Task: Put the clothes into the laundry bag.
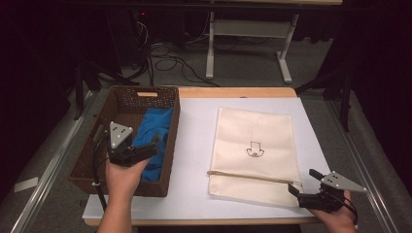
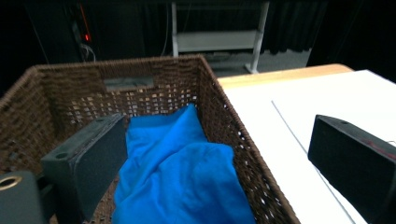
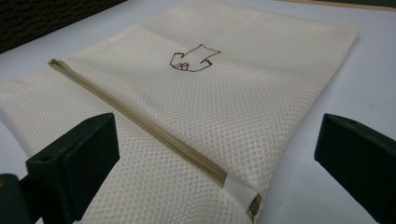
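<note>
A brown wicker basket [image 1: 116, 104] [image 2: 56, 88] stands at the table's left with a crumpled blue cloth [image 1: 153, 126] [image 2: 177, 177] inside. My left gripper [image 1: 154, 145] [image 2: 217, 140] hovers open above the cloth, near the basket's right wall, holding nothing. A cream mesh bag [image 1: 252, 131] [image 3: 233, 93] with a small brown drawing lies flat on the right. Its tan zipper [image 1: 248, 175] [image 3: 140, 126] runs across the near part. My right gripper [image 1: 304, 182] [image 3: 217, 135] stands open at the bag's near right corner, the jaws apart on either side of the zipper's end, gripping nothing.
A white sheet [image 1: 194, 145] covers the wooden tabletop under the basket and the bag. Bare sheet lies between them. Beyond the table's far edge are a white table frame [image 1: 248, 29] and cables [image 1: 165, 58] on the floor.
</note>
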Action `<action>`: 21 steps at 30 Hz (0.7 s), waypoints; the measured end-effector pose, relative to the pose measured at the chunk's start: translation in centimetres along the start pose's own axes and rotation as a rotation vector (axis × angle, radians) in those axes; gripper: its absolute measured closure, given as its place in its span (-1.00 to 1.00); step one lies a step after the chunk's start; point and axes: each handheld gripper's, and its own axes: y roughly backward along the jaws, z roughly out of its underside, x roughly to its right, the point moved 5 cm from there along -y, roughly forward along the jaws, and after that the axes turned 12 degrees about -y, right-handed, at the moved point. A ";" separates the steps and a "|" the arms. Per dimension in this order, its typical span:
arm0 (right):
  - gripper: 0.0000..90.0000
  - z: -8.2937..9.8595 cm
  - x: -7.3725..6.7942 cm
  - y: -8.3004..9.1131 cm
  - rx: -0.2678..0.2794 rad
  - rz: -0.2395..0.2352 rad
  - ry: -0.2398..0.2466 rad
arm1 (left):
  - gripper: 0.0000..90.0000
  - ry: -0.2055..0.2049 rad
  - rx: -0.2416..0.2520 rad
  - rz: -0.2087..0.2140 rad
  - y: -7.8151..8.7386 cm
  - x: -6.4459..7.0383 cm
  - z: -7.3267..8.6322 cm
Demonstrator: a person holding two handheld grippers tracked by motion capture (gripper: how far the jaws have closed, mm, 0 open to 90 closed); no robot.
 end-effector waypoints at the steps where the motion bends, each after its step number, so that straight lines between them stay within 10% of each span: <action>1: -0.99 0.0 0.0 0.0 0.001 0.000 0.004 | -0.90 0.002 -0.009 -0.009 -0.5 -0.2 0.0; 21: -0.96 0.2 0.5 -0.1 -0.010 -0.001 -0.008 | -0.89 0.061 -0.139 0.021 -7.3 -1.8 1.3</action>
